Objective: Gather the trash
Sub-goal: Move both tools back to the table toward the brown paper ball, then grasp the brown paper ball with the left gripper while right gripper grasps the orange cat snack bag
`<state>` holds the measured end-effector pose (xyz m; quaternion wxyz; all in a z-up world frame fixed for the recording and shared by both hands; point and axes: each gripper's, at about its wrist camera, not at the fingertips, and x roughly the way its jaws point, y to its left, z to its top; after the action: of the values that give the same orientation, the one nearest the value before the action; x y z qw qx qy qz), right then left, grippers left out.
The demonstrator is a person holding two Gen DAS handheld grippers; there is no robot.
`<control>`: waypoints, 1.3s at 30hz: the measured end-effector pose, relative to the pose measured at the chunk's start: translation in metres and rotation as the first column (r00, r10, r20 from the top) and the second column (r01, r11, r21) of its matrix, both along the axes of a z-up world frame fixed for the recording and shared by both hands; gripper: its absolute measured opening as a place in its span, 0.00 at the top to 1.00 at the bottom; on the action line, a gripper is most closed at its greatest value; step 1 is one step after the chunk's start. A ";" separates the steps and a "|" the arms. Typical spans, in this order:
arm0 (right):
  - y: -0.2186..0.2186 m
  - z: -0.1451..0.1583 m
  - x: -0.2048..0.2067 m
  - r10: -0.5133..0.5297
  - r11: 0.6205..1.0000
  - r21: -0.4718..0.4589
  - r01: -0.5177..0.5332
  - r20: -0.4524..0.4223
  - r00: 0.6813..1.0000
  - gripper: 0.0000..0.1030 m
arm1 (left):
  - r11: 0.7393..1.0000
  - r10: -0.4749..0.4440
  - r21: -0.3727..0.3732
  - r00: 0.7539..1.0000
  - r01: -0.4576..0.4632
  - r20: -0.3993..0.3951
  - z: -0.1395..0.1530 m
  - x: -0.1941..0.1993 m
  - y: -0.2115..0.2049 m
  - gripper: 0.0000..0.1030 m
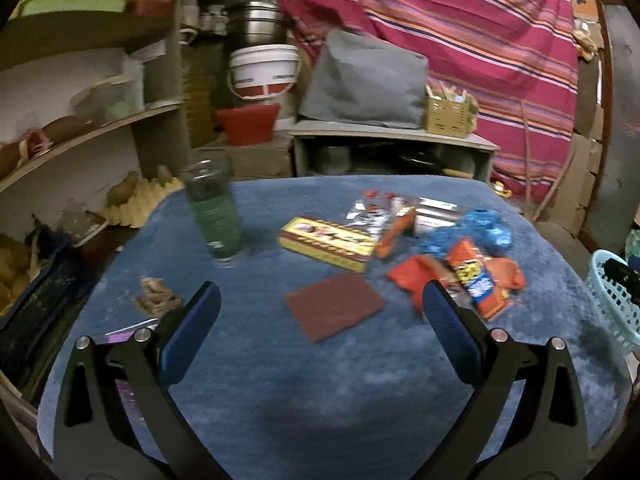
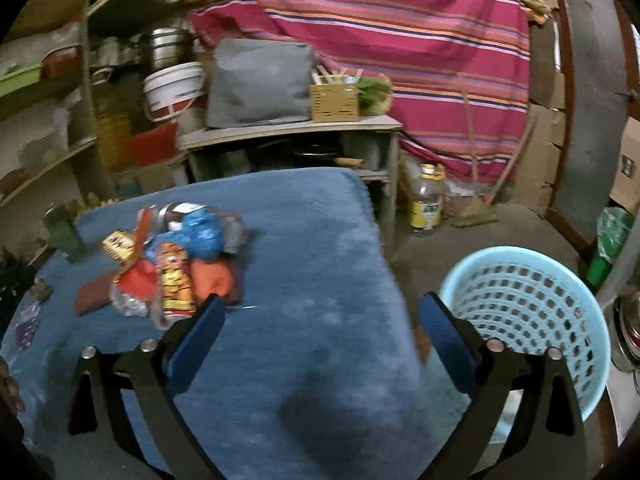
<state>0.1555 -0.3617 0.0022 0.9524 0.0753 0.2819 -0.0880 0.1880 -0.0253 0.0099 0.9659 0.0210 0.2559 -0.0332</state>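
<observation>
A heap of trash lies on the blue-covered table: an orange snack wrapper, a red wrapper, crumpled blue plastic, silver wrappers and a yellow box. A maroon scrub pad lies just beyond my left gripper, which is open and empty. A green bottle stands at the left. In the right wrist view the same heap sits left of my right gripper, open and empty above the table. A light blue basket stands to the right, below the table edge.
A brown crumpled scrap and a purple wrapper lie by the left finger. Shelves crowd the left side. A low cabinet with a grey cover stands behind. A plastic jar sits on the floor.
</observation>
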 end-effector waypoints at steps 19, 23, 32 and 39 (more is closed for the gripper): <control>0.067 -0.015 0.040 0.036 0.999 -0.038 -0.037 -0.016 0.999 0.04 | 0.977 0.186 -0.066 0.963 -0.202 -0.193 -0.049 0.079 0.142 0.05; 0.065 -0.020 0.049 0.029 0.998 -0.050 -0.029 0.002 1.000 0.04 | 0.981 0.173 -0.042 0.958 -0.187 -0.229 -0.060 0.104 0.148 0.09; 0.062 -0.035 0.068 0.031 0.998 -0.059 -0.038 -0.110 0.993 0.04 | 0.984 0.147 -0.046 0.932 -0.172 -0.330 -0.076 0.128 0.151 0.44; 0.075 -0.031 0.065 0.067 0.990 -0.118 -0.078 -0.096 0.993 0.04 | 0.984 0.131 -0.078 0.947 -0.160 -0.295 -0.070 0.121 0.154 0.65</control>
<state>0.2200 -0.2871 -0.0285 0.9438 0.0028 0.3221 -0.0737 0.3090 0.1285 -0.0600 0.9179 -0.0517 0.3927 0.0227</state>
